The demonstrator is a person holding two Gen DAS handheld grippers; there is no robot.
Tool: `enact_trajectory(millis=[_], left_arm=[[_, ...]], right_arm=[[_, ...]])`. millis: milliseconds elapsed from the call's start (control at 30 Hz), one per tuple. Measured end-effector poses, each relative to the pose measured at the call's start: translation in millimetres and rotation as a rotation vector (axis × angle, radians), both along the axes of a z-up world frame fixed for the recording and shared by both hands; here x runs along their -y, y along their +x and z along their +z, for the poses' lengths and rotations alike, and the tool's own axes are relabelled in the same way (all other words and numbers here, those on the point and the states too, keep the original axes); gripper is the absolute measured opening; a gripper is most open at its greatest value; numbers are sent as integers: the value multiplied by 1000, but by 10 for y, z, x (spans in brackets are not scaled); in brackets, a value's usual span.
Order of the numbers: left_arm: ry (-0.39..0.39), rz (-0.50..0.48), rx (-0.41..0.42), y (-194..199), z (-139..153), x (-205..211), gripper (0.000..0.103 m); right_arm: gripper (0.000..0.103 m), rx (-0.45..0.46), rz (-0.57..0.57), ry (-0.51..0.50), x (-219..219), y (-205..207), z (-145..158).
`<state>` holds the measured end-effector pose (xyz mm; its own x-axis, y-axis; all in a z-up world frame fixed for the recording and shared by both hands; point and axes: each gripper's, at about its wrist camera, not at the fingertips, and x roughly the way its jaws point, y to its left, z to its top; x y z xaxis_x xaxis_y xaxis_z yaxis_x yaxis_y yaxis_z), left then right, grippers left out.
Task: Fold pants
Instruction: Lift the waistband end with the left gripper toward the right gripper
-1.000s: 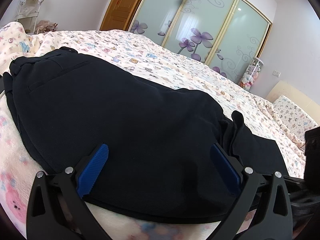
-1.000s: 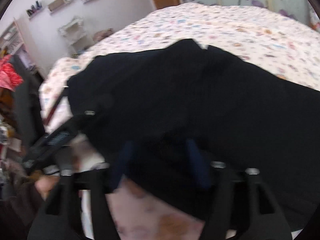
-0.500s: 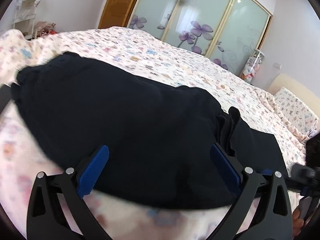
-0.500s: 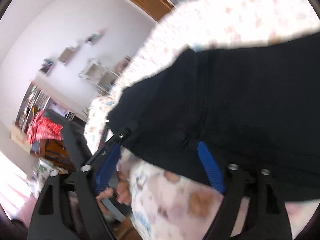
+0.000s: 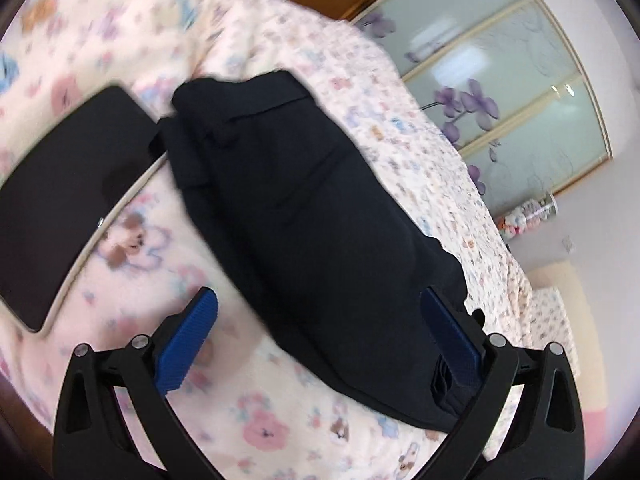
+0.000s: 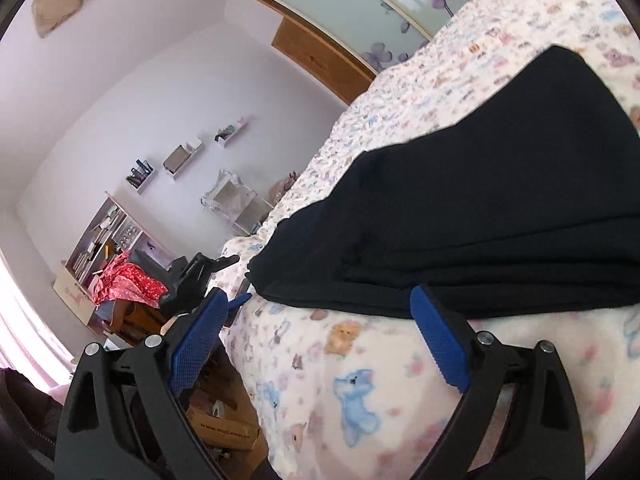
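The black pants (image 5: 320, 216) lie folded in a thick stack on the patterned bedspread (image 5: 132, 248). In the left wrist view my left gripper (image 5: 320, 332) is open, its blue pads wide apart over the near edge of the pants, holding nothing. In the right wrist view the pants (image 6: 500, 216) show stacked layers at their near edge. My right gripper (image 6: 320, 336) is open and empty, just in front of that edge. The left gripper (image 6: 196, 276) also shows there, off the bed's left side.
A flat black tablet-like slab (image 5: 68, 196) lies on the bed left of the pants. Sliding wardrobe doors (image 5: 500, 80) with purple flowers stand behind. Beside the bed are cardboard boxes (image 6: 224, 424), a red cloth (image 6: 128, 284) and wall shelves (image 6: 172, 164).
Both grippers have pulled back from the pants and tilted. The right gripper, earlier narrower over the cloth, now stands wide open and clear of it. The left stays open.
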<state>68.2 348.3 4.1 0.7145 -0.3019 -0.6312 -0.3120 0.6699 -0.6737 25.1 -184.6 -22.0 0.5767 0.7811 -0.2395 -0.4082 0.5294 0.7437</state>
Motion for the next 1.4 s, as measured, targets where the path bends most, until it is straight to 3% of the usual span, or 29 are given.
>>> enact_trajectory(millis=[167,333,433,500,567,733,867,1000,1100,1233,1300,1400], left_arm=[[-69,21,-6,157,-111,-123,101],[-134,44,24,336,-44,-187,101],[-87,16,96,375,170,-121,101],[-48,12,71,414,170,-75,101],[-47,35,17,450,77,-94,94],[-102,125,-73,466,-155,-288,51],[-120,158,-92,439,-202,-319,40],[-18,168,-101,429,-64,-226,25],[122,146,-85,484,166,-42,19],[369,57,-19,609,633,416,16],[419,15,20,647,813,642,16],[435,-38,88,701,1016,939,16]], right_arm=[[97,14,17,-48,-45,-68,12],[98,10,19,-55,-44,-71,-17],[98,5,19,-59,-61,-64,-33],[99,3,22,-70,-82,-60,-43],[100,6,24,-82,-104,-66,-43],[102,9,32,-94,-134,-67,-46],[102,8,33,-93,-128,-62,-46],[102,8,33,-79,-114,-64,-39],[102,6,31,-58,-91,-65,-41],[102,2,27,-26,-50,-62,-46],[102,0,20,-6,-23,-58,-44],[102,-1,0,44,47,-54,-49]])
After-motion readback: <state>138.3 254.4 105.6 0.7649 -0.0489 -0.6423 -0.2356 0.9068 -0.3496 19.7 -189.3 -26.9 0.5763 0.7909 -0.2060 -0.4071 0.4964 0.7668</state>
